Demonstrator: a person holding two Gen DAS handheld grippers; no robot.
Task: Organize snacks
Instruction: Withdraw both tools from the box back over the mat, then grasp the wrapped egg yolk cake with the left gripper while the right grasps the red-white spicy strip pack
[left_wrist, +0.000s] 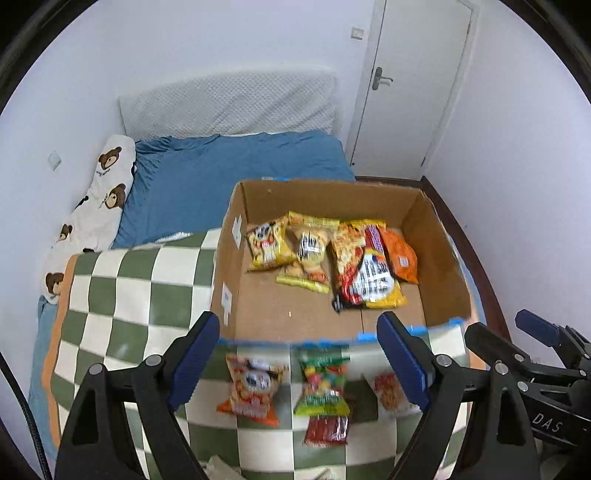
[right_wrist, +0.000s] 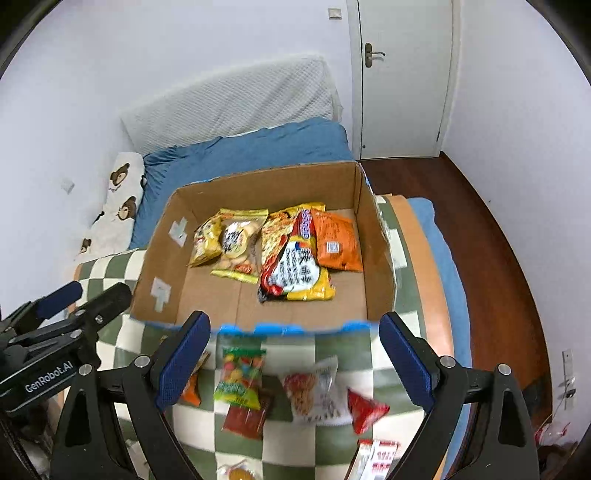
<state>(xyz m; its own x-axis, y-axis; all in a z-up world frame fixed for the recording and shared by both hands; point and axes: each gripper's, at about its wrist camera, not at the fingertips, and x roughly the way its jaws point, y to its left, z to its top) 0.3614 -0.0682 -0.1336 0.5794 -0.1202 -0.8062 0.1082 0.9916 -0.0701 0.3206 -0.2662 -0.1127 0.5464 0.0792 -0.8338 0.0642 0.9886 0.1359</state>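
Note:
An open cardboard box (left_wrist: 443, 258) (right_wrist: 373, 258) sits on the bed and holds several snack packets (left_wrist: 365, 269) (right_wrist: 295, 266), yellow, red and orange. More packets lie loose on the green-checked blanket (left_wrist: 122, 302) (right_wrist: 332, 343) in front of it: an orange one (left_wrist: 255, 387), a green candy bag (left_wrist: 325, 384) (right_wrist: 240, 376), a dark red one (left_wrist: 327, 430) (right_wrist: 245, 419), a white-red one (right_wrist: 314, 391) and a red one (right_wrist: 365, 408). My left gripper (left_wrist: 299, 365) is open and empty above them. My right gripper (right_wrist: 295, 365) is open and empty too.
The blue bed sheet (left_wrist: 229, 173) and a bear-print pillow (left_wrist: 107, 192) lie behind the box. A white door (left_wrist: 413, 81) stands at the back right. Dark wood floor (right_wrist: 491, 258) runs along the bed's right side. The other gripper shows at each view's edge (left_wrist: 535, 354) (right_wrist: 66, 314).

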